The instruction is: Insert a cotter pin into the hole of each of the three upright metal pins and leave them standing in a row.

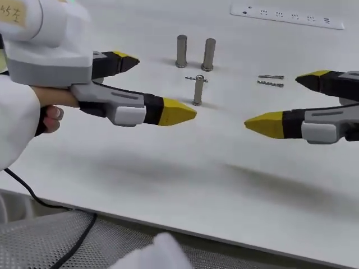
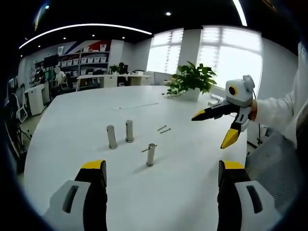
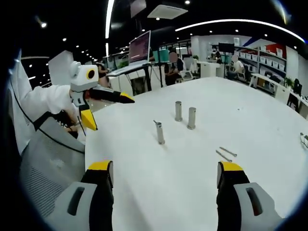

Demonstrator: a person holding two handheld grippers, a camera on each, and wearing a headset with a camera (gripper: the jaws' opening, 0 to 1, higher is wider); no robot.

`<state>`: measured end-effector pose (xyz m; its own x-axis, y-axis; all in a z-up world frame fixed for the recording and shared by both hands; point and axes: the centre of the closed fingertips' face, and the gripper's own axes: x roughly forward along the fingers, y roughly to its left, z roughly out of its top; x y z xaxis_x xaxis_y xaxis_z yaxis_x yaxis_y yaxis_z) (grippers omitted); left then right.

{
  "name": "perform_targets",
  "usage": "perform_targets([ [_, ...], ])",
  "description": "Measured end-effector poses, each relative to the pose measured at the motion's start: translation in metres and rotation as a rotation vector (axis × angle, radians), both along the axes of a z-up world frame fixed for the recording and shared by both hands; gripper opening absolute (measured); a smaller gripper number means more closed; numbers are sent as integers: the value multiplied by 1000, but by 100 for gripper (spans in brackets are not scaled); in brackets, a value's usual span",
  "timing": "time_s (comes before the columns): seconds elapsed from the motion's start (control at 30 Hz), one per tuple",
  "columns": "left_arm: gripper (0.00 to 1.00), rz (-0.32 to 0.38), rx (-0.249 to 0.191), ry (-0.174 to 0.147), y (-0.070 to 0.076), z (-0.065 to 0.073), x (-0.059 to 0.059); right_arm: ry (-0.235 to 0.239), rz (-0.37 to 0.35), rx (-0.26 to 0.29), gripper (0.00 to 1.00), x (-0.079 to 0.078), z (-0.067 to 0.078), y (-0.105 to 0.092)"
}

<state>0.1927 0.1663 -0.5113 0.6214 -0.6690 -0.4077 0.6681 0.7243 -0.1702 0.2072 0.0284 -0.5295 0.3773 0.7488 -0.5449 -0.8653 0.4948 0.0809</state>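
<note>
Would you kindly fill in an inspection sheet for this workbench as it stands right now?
Surface: white table, bare and clean where visible.
Job's things: front pin upright with a cotter pin through it; left rear pin and right rear pin upright, without one; two loose cotter pins lying flat to the right.
Clutter: power strip at the far edge.
Grippers: left gripper and right gripper open, fingers holding nothing, above the table.
Cables: black cable crossing the near left table edge.
Surroundings: potted plant, windows, shelving.
</note>
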Motion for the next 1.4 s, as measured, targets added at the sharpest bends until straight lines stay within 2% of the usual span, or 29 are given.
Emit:
perform_targets([
  [0.17,94,4,25,-6,4,-1,2,40,-6,22,98,-10,-1,5],
  [0.27,92,13,29,-11,7,-1,4,55,8,33,99,-18,2,9],
  [0.37,92,34,28,-14,12,1,11,31,7,19,99,-21,4,8],
  [0.4,92,44,26,-21,14,2,15,16,10,23,98,-21,4,8],
  [0.47,90,76,28,-29,18,4,23,33,-11,27,98,-18,2,4],
  [0.5,88,89,41,-45,19,6,26,41,-16,30,98,-19,1,3],
  [0.53,86,108,58,-80,22,11,32,41,-23,40,98,-19,1,1],
  [0.63,79,129,54,-95,25,17,43,28,-37,46,98,-21,1,-2],
  [0.77,75,153,40,-118,27,24,60,19,-67,18,98,-20,-2,-10],
  [0.93,72,142,48,-120,24,23,79,22,-86,22,98,-22,2,-16],
  [1.0,69,142,49,-120,24,22,86,22,-91,22,98,-22,3,-18],
  [1.03,67,142,48,-115,25,20,94,24,-93,30,98,-22,3,-21],
  [1.07,65,142,49,-115,25,19,95,25,-93,32,98,-22,3,-21],
  [1.2,63,140,81,-122,26,14,112,54,-101,60,98,-24,4,-20],
  [1.3,56,141,92,-125,26,12,122,56,-105,59,98,-23,2,-21],
  [1.4,51,163,84,-122,28,10,132,55,-101,44,98,-24,-1,-21],
])
